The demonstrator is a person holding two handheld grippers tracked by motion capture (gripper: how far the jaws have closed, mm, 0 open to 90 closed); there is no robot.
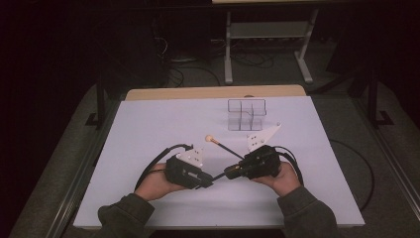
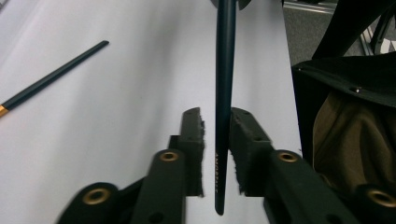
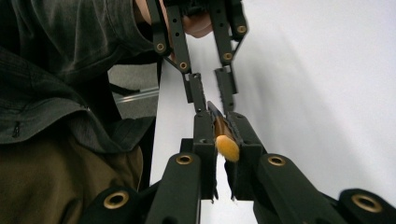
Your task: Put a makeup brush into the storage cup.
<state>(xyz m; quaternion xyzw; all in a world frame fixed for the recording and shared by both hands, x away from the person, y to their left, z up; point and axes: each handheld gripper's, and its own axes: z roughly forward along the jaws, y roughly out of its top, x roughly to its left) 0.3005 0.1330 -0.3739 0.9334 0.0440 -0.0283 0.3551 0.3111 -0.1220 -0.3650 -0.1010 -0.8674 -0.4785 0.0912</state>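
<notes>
We held a slim makeup brush (image 1: 223, 174) between our two tongs, low over the middle of the white, matte tabletop (image 1: 148, 124). The right tongs (image 3: 223, 135) were clamped around its gold metal band, just behind a small, soft, amber tuft, with the rough black pads pressed to both sides. The brush's smooth, dark, tapered handle ran on into the left tongs (image 2: 216, 135), whose jaws stood slightly apart; narrow gaps showed on each side of the handle, so they were not gripping it.

A second brush (image 1: 224, 145) lay flat on the tabletop at about 12 o'clock from the tongs, its round, pale tuft pointing toward 10 o'clock and its thin black handle slanting back toward the right tongs. Beyond it, toward 1 o'clock, stood a clear plastic organizer (image 1: 246, 114), boxy with upright dividers. A light wooden edge (image 1: 213, 92) bordered the far side. Dark green sleeves (image 1: 126, 210) covered our forearms near 6 o'clock.
</notes>
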